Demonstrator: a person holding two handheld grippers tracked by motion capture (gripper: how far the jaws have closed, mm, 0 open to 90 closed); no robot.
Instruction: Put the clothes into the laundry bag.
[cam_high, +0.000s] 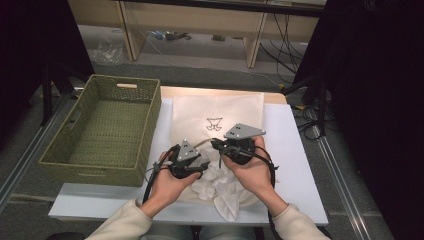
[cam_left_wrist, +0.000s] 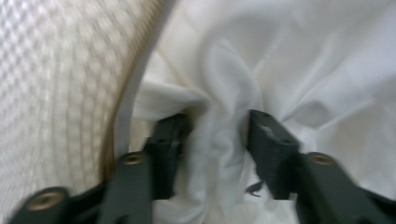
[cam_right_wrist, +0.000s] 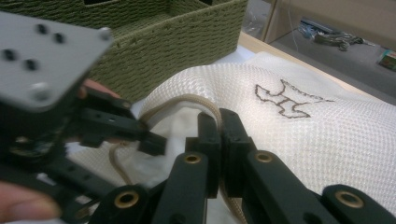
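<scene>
A cream mesh drawstring bag (cam_high: 217, 112) with a dark stitched emblem (cam_right_wrist: 285, 98) lies flat on the white table (cam_high: 295, 165). A crumpled white cloth (cam_high: 225, 192) spills from its near mouth. My right gripper (cam_right_wrist: 218, 121) is shut on the bag's mouth rim, where the tan cord (cam_right_wrist: 187, 99) runs, and lifts that edge a little. My left gripper (cam_left_wrist: 215, 135) is open, with a fold of the white cloth (cam_left_wrist: 224, 93) standing between its jaws just at the bag's opening. The mesh wall (cam_left_wrist: 56, 84) lies to its left. In the high view the left gripper (cam_high: 202, 162) and right gripper (cam_high: 216, 146) nearly touch.
A green woven basket (cam_high: 150, 125), with nothing in it, stands on the table's left side, close to the bag and my left hand. Bare table stretches to the right of the bag. Beyond the table are floor, cables and desk legs.
</scene>
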